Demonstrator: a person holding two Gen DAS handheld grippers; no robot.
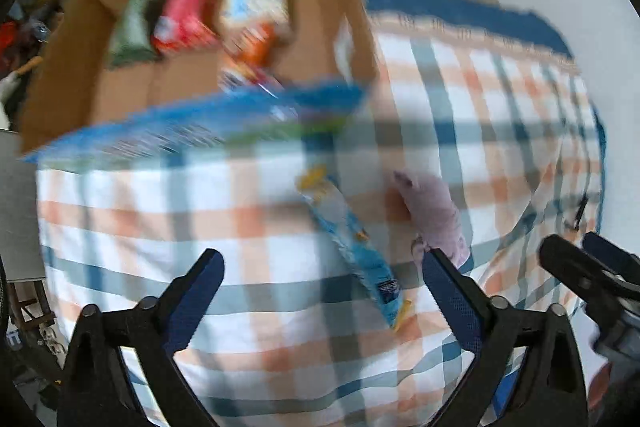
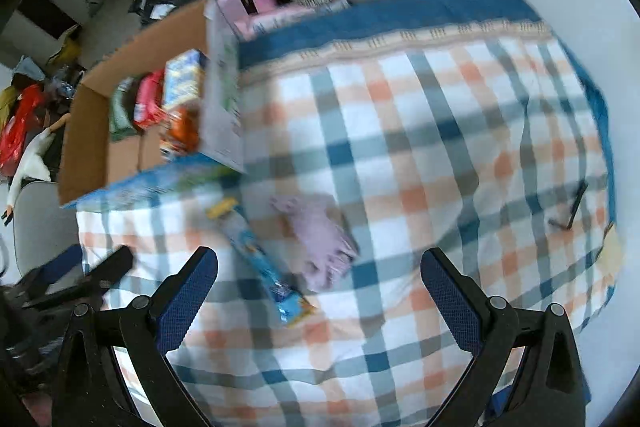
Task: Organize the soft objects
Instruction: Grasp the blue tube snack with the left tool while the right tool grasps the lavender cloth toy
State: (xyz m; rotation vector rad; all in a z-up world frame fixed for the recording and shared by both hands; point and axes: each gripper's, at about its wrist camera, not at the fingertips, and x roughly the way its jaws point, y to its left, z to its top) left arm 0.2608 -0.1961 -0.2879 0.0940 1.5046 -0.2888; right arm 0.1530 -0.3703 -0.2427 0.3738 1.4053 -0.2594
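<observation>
Upper left, a brown cardboard box already holds several soft packets. A pale lilac cloth and blue plastic packet remain mid-frame on the checked tablecloth. Left gripper and right gripper hover spread, empty.

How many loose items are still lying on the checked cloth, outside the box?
2: a long blue packet lying diagonally just ahead of the grippers, and a pale purple soft item touching its right side. Motion blur may hide smaller pieces; other packets already sit in the cardboard box.

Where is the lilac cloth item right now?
The lilac cloth item lies on the checked blanket, just right of the blue packet, in front of the cardboard box.
</observation>
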